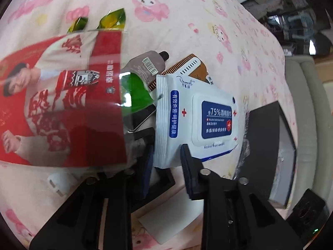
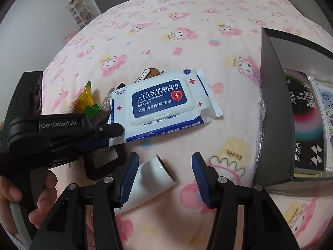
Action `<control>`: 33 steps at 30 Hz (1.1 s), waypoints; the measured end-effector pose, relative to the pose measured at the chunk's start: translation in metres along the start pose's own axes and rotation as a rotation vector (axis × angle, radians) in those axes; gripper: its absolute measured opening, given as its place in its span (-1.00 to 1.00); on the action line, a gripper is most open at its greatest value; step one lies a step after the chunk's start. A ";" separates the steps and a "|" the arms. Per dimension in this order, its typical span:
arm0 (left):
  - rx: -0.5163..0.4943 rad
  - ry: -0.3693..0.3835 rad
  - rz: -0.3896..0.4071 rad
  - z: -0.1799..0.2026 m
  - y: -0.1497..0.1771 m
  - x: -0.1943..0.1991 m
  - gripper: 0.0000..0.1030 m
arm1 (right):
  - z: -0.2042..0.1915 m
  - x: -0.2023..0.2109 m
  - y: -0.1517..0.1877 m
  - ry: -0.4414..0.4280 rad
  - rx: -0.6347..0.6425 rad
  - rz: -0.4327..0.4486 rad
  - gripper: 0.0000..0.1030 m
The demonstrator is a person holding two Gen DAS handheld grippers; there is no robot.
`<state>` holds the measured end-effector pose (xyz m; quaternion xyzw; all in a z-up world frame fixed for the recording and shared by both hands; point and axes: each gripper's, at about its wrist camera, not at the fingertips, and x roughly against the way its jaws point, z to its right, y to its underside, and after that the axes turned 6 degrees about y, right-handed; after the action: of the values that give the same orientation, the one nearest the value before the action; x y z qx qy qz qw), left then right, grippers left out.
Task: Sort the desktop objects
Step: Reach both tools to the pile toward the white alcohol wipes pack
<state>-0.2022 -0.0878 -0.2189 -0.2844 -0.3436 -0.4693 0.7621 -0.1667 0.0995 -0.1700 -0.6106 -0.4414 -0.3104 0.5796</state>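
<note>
A white and blue wet-wipes pack (image 1: 193, 120) (image 2: 164, 108) lies on the pink cartoon-print blanket (image 2: 187, 41). My left gripper (image 1: 166, 152) (image 2: 118, 133) is shut on the pack's near left corner, its pads pressing the wrapper. It reaches in from the left of the right wrist view, held by a hand (image 2: 41, 198). My right gripper (image 2: 165, 156) hovers open just in front of the pack. A curved white card (image 2: 154, 175) lies on the blanket beside its left finger, not gripped.
Beside and under the pack lie a brown tube (image 1: 145, 66), a brown comb (image 1: 187, 64), green and yellow wrappers (image 2: 87, 102), a small black frame (image 2: 102, 162) and a glossy red leaflet (image 1: 62, 104). A black box (image 2: 270, 114) with packages inside stands at the right.
</note>
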 end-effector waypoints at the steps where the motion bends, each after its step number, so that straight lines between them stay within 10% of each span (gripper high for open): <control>1: -0.011 -0.006 -0.007 0.002 0.003 0.001 -0.71 | 0.000 0.002 0.001 -0.004 -0.003 -0.001 -0.04; 12: -0.168 0.033 -0.017 0.041 0.050 0.028 -0.95 | -0.004 0.021 0.024 -0.066 -0.003 0.005 -0.04; 17: 0.007 0.074 -0.005 0.008 0.032 0.023 -0.63 | 0.000 0.015 0.016 -0.067 -0.022 0.005 -0.04; 33: 0.193 0.120 0.067 -0.026 -0.012 0.004 -0.60 | 0.000 -0.043 -0.011 -0.094 -0.062 -0.086 -0.04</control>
<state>-0.2052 -0.1142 -0.2298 -0.1924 -0.3314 -0.4242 0.8205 -0.1947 0.0907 -0.2037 -0.6227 -0.4843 -0.3194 0.5250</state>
